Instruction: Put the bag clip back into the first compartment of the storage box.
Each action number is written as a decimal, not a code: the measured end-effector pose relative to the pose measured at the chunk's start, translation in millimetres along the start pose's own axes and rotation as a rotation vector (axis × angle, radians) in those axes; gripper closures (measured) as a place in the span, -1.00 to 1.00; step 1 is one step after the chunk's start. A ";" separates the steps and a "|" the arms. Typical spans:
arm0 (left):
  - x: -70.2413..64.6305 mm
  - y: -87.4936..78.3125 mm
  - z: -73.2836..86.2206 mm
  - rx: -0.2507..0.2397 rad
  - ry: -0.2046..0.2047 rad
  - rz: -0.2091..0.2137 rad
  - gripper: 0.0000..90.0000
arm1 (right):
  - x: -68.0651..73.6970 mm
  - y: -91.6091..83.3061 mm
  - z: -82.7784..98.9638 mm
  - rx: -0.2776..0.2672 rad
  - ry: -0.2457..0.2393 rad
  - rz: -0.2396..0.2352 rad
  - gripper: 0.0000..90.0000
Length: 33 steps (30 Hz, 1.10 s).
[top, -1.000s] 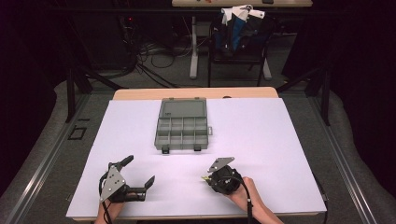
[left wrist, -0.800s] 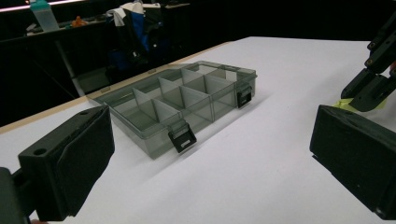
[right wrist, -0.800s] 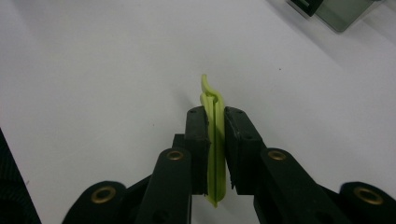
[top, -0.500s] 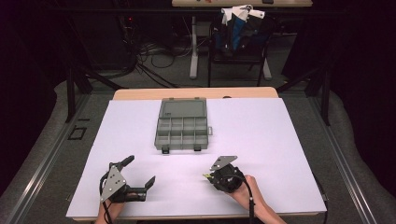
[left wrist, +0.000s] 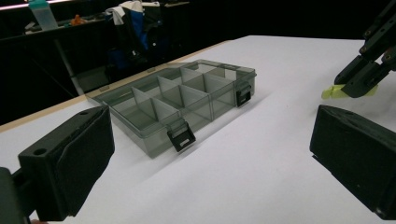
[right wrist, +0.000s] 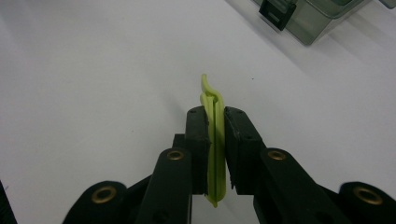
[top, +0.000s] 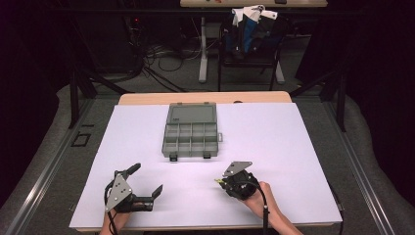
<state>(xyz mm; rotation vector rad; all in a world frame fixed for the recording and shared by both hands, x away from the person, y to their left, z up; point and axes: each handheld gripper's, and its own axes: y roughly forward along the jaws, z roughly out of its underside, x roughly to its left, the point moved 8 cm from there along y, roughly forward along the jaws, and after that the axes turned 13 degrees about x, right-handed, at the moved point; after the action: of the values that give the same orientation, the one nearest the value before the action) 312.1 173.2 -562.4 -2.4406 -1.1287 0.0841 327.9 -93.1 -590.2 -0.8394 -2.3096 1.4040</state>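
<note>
Grip confirmed: right hand-held gripper (right wrist: 215, 135) is clamped on a thin yellow-green plastic clip (right wrist: 214, 116), pads flat against its two faces, curved tip standing clear beyond the jaws, just above the white bench (top: 293, 147). Item judged light, slightly springy and smooth; mid-length hold across the flat faces looks sound, though a hard squeeze may flex it. Left hand-held gripper (top: 139, 183) rests near the front edge, jaws wide apart and empty. Farther off stands the grey compartment box (top: 192, 129), lid open, apparently the destination.
</note>
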 end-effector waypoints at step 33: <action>1.9 0.1 0.9 0.001 -0.008 -0.002 -1.00 | -16.0 -11.1 -31.9 -0.061 -0.023 0.026 0.79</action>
<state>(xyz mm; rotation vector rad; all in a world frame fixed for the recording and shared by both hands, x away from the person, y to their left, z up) 313.3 174.9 -563.0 -2.4399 -1.1345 0.0943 353.9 -84.7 -564.8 -0.8787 -2.3783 1.3666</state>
